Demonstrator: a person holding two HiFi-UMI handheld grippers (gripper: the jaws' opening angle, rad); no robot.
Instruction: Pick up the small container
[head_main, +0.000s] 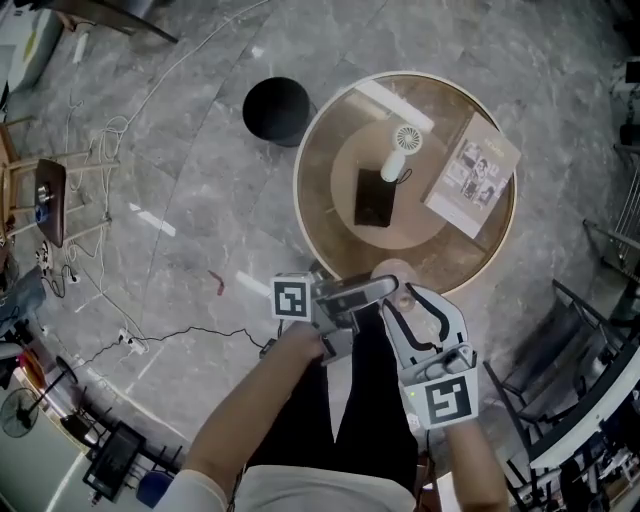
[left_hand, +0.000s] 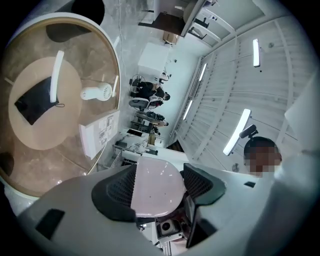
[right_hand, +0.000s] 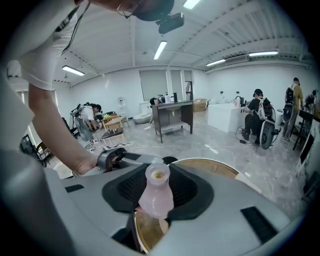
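The small pale-pink flask-shaped container (right_hand: 156, 196) looks clear of the round glass-topped table (head_main: 318, 215), hanging over its 6 o'clock rim. The right gripper (right_hand: 157, 192) clamps it narrowly. The left gripper (left_hand: 159, 186), set wider, seems to pinch it too. Pick-up looks done; only a steady hold remains.

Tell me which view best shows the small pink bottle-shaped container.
Right gripper view: the small pink bottle-shaped container shows its neck and open mouth between the jaws. Left gripper view gives only a smooth pink face; head view, a small pale patch.
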